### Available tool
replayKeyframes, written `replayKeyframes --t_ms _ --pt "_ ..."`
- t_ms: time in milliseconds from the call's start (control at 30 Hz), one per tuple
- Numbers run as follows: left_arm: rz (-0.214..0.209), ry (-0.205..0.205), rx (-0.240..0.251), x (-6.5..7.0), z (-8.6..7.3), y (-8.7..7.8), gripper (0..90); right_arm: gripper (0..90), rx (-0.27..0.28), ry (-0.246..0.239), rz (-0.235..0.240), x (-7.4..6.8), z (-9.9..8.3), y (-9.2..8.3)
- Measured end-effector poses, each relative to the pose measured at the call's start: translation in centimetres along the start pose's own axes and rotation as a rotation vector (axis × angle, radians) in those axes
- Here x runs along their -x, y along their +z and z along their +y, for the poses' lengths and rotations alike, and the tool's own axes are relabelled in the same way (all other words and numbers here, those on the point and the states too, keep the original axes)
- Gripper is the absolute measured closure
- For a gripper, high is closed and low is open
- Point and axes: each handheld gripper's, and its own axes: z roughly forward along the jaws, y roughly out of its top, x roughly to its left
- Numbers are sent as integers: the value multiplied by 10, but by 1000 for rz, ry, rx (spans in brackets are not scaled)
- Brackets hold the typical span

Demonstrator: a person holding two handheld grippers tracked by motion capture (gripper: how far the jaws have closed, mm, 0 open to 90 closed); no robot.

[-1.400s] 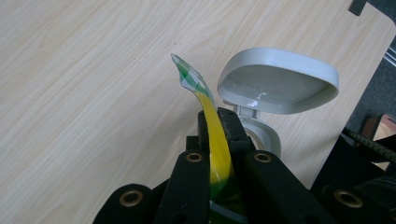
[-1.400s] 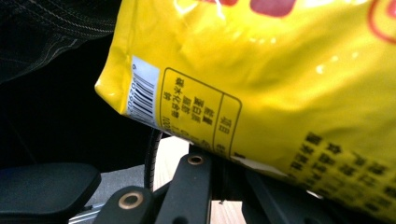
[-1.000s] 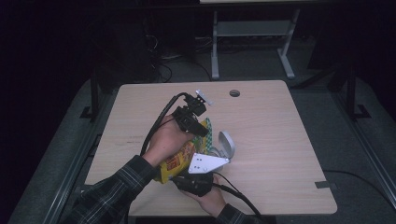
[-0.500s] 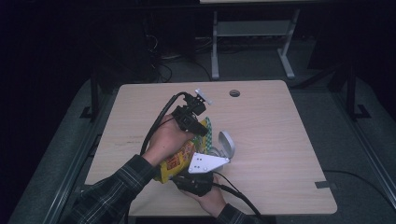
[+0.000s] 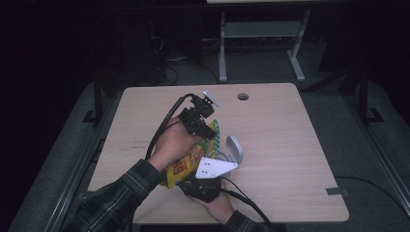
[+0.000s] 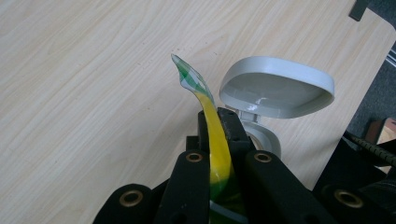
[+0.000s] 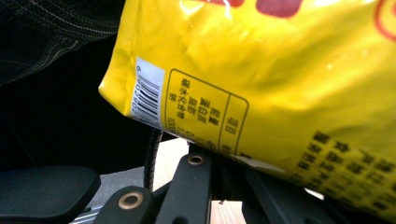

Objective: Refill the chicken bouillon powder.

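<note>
A pale wood-grain tabletop (image 5: 300,145) with a small round hole (image 5: 242,96) near its far edge. Behind it, on dark grey floor (image 5: 367,159), stands a grey metal frame (image 5: 261,34).

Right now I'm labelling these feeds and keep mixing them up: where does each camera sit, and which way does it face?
High view: above the person's side, facing forward and down on the table; both forearms, left gripper, right gripper.
Left gripper view: on the left gripper, along jaws shut on the yellow bag edge; grey lidded container beyond.
Right gripper view: on the right gripper, facing the bag's printed side; a sleeve shows.
All three share the bag.
</note>
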Motion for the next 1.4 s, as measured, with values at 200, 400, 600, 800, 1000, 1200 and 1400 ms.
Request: replayKeyframes --t_ms 200,400,600,800,1000,1200,1400 --pt "-1 0 0 0 0 0 899 900 0 1 1 0 0 0" --pt "-4 -3 5 0 0 0 899 900 -1 -2 3 -1 0 0" --pt "-8 -8 11 -1 -2 -1 899 900 -4 -7 2 -1 -1 1" --pt "-9 -11 12 -2 -3 -1 899 900 -5 -8 4 -2 -1 2" --pt "-11 -9 14 -2 -3 -1 899 900 -6 -8 4 -2 -1 2" --pt "-12 -8 15 -2 -4 -2 899 900 -7 -9 6 -2 -1 2" --pt "-12 -10 16 -3 -5 -1 899 900 -10 -9 7 -2 -2 3"
